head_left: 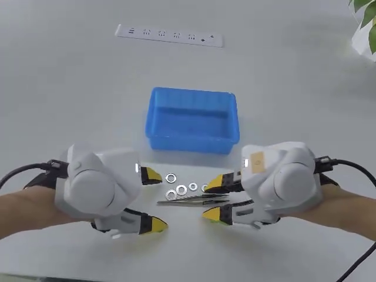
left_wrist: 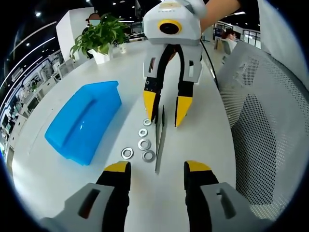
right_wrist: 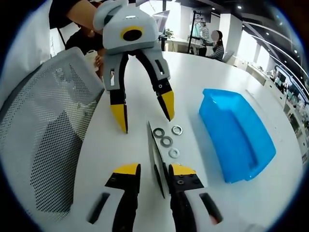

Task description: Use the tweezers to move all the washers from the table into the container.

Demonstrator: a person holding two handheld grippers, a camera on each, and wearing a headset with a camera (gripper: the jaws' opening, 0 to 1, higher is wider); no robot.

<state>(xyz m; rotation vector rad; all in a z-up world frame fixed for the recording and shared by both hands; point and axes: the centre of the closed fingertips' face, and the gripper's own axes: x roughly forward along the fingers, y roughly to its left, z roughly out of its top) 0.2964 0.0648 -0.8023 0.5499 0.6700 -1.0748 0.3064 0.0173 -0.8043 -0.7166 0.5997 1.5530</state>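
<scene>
The right hand-held gripper [right_wrist: 153, 170] is straddling the tweezers [right_wrist: 153, 145], jaws part-open, gripping nothing, probably to pick them up; washers [right_wrist: 167, 141] are lying ahead of it (container [right_wrist: 236, 140] off to its right), the left hand-held gripper [left_wrist: 158, 166] hanging wide, empty

No legible text, number or brand anywhere. Power strip [head_left: 169, 34] at the far side of the surface [head_left: 70, 94]: dark markings by the sockets, too small to read. Right claw [head_left: 212, 198]: small tan label [head_left: 257, 163] on its housing, mark blurred, undecipherable.
</scene>
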